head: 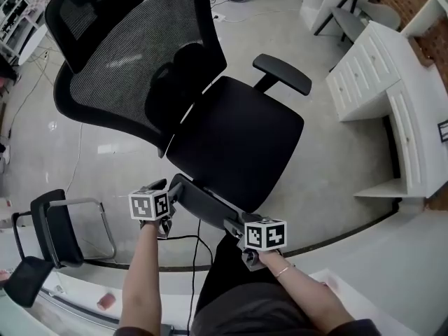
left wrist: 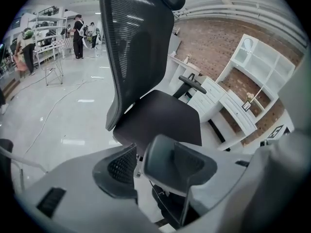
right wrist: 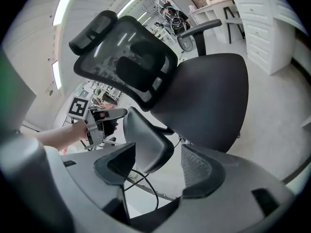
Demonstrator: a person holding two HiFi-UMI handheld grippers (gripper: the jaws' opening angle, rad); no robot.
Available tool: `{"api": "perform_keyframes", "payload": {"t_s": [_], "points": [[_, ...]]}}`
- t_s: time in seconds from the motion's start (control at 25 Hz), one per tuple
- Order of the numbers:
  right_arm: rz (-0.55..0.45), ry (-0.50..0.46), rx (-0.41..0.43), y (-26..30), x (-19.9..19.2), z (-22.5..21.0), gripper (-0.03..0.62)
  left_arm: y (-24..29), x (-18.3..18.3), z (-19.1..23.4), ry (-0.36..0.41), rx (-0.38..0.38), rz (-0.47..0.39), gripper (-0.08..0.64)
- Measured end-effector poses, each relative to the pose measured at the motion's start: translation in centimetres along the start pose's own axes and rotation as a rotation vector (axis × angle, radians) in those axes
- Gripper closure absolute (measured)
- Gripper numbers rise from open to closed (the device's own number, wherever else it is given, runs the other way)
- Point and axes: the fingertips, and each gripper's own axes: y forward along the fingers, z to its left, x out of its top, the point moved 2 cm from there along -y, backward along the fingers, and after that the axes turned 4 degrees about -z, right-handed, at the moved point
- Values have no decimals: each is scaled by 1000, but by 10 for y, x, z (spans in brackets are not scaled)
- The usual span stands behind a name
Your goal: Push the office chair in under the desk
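Two grippers: the left gripper (head: pixel 166 196) and the right gripper (head: pixel 238 228) both have their jaws apart, one at each end of the near armrest (head: pixel 206 203). The armrest stands between each pair of jaws, but we see no pad pressing on it.
Chair place: the office chair (head: pixel 234 142) stands in the middle of the floor (head: pixel 329 180), with its mesh back to the upper left and its seat turned to the right.
Desk place: the white desk (head: pixel 420 117) is at the right edge of the floor, well apart from the chair.
Progress, as we judge: hardly begun, because the chair is not yet under the desk.
Risk one: we push on one armrest only, so the chair may swivel and miss the opening.
Risk two: if it arrives crooked, the far armrest (head: pixel 283 73) may knock the drawers.
Risk three: with a loose grip the smooth armrest can slip out.
Risk four: the black cable (head: pixel 199 247) below our hands may snag.
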Motion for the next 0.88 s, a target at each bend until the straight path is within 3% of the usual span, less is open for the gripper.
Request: {"api": "perform_keyframes", "payload": {"t_s": [0.36,0.64,0.88], "points": [[57,-3,30,18,-12,9,322,8,-5,-2,-95,-81,16,337],[54,-4,3,10,-9,-8,322,15,-7,-21,2,-118,124,336],[41,-36,-59,-11,-5,-39,328,18,-28,-50,-6,-157,160,336]]}}
